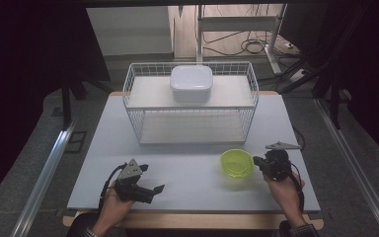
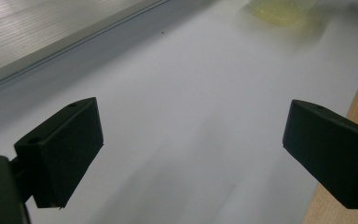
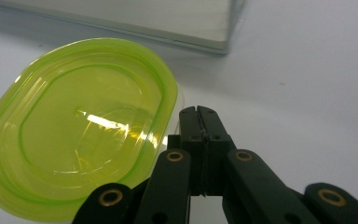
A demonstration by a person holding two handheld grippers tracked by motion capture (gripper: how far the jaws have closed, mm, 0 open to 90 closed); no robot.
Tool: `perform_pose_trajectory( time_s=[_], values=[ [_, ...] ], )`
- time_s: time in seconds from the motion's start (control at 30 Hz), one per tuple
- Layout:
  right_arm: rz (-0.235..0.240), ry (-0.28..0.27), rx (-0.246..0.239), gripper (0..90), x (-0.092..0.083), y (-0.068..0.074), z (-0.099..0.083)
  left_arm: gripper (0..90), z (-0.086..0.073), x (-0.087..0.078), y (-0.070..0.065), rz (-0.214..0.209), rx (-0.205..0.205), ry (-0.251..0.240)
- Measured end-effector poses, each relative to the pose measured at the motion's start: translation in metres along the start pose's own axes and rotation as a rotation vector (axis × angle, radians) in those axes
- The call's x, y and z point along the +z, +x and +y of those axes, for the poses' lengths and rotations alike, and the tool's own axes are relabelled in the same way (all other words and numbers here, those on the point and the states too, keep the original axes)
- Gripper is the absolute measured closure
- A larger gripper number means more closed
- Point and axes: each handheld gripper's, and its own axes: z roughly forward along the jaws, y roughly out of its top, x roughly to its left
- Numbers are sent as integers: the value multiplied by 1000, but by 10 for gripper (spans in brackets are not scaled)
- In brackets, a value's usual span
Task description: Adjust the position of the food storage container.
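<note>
A translucent lime-green oval dish [image 1: 237, 163] lies on the white table [image 1: 192, 182] at the front right. My right gripper [image 1: 257, 161] sits just right of it, jaws pressed shut with nothing visible between them. In the right gripper view the shut tips [image 3: 199, 112] stand right beside the green dish [image 3: 84, 126], at its rim. My left gripper [image 1: 152, 178] hovers at the front left, jaws spread wide and empty. The left gripper view has its open jaws [image 2: 191, 140] over bare table, with the green dish [image 2: 279, 11] blurred far ahead.
A white wire rack [image 1: 128, 94] stands at the back middle of the table, with a white lidded box [image 1: 191, 83] on its upper shelf. The table's wooden front edge [image 1: 187, 219] runs below my hands. Metal rails flank the table on the floor.
</note>
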Motion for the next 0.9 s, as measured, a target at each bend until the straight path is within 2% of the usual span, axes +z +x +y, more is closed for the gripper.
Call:
perform_pose_trajectory(
  time_s=[0.3,0.37,0.5,0.7,0.9],
  values=[
    [103,15,-19,898,13,28,5,47,0,0,0,0,1,3],
    [129,29,-38,898,18,36,5,47,0,0,0,0,1,5],
    [166,46,-38,898,23,43,5,47,0,0,0,0,3,4],
    [189,68,-60,898,30,55,4,46,0,0,-1,1,5,6],
    [179,84,-69,897,29,52,0,46,0,0,-1,1,5,7]
  ],
)
